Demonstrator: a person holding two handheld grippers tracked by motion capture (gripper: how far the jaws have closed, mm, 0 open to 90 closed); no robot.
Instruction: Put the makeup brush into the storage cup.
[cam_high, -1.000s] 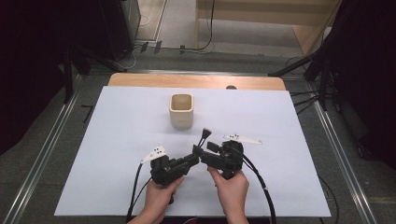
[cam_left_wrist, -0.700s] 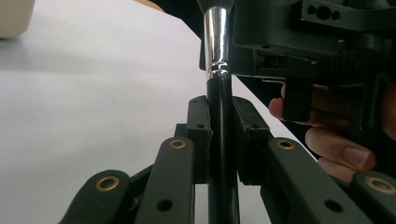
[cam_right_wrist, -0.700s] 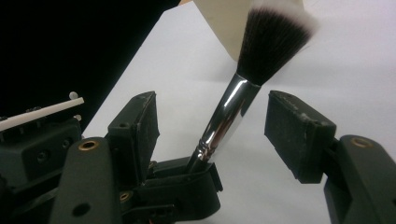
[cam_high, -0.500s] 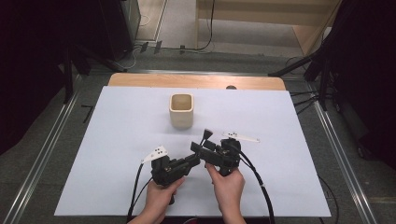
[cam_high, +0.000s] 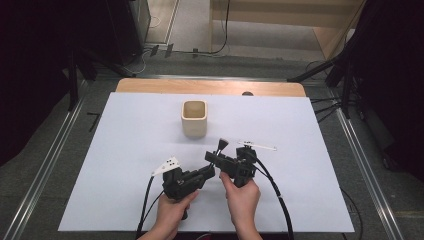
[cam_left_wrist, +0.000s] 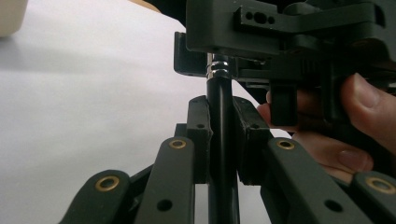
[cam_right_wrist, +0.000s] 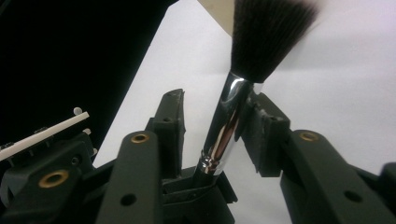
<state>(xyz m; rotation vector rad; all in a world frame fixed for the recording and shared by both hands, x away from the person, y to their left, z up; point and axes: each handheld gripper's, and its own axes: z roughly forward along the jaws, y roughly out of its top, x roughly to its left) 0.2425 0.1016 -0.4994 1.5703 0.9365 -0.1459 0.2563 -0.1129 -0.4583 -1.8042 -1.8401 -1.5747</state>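
The brush (cam_right_wrist: 243, 88) sits low in the middle of the high view, raised above the bench (cam_high: 125, 150) between both tools, its dark bristles pointing up toward the cup (cam_high: 194, 118). The left hand-held gripper (cam_left_wrist: 219, 135) is clamped tight on the black handle. The right hand-held gripper (cam_right_wrist: 219, 126) has just been closing around the shiny metal collar; one pad touches it, the other stands slightly off.
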